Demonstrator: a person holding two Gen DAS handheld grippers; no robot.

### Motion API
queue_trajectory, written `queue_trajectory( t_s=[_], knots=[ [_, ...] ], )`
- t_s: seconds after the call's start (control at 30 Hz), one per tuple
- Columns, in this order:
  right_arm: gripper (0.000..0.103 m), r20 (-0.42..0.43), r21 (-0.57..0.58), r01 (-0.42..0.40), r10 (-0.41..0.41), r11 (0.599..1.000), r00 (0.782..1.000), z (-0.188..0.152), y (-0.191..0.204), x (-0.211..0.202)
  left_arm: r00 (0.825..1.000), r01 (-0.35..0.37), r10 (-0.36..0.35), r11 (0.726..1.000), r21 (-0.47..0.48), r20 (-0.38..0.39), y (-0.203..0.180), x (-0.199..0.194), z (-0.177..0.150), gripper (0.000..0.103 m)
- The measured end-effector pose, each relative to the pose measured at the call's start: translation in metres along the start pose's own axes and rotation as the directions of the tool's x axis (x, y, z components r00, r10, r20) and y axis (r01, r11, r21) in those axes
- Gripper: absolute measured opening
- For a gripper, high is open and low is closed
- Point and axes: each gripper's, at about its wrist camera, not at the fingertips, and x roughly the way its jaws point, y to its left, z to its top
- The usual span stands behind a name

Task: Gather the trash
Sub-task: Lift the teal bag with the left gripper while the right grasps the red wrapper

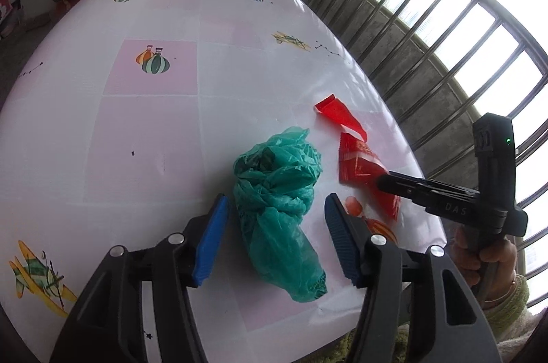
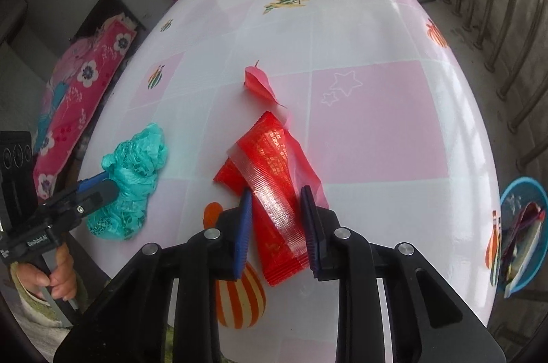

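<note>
patterned tablecloth point(image 1: 154, 130), window bars point(image 1: 445, 30), floral cushion point(image 2: 85, 95).

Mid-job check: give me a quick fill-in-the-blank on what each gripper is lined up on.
1. The crumpled plastic bag between the left gripper fingers is ____ in colour.
2. The right gripper straddles a ____ wrapper.
3. Both items lie on a checked ____.
4. A smaller red scrap lies ____ the wrapper, farther from the grippers.

Missing words: green; red; tablecloth; beyond
</note>
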Motion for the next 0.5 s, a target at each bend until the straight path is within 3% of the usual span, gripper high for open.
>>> queue_trajectory(
  t_s=[0.23, 0.5],
  knots=[
    [0.025, 0.014, 0.0, 0.008, -0.008, 1.0, 1.0, -0.002, 0.006, 0.0, 0.994, -0.113, 0.113, 0.992, 0.062, 0.006, -0.011, 0.018, -0.001, 0.054],
    [0.018, 0.024, 0.038, -0.028, 0.027, 0.999, 0.999, -0.001, 0.001, 0.0, 0.987, -0.159, 0.157, 0.983, 0.093, 0.027, -0.017, 0.021, -0.002, 0.049]
  ],
)
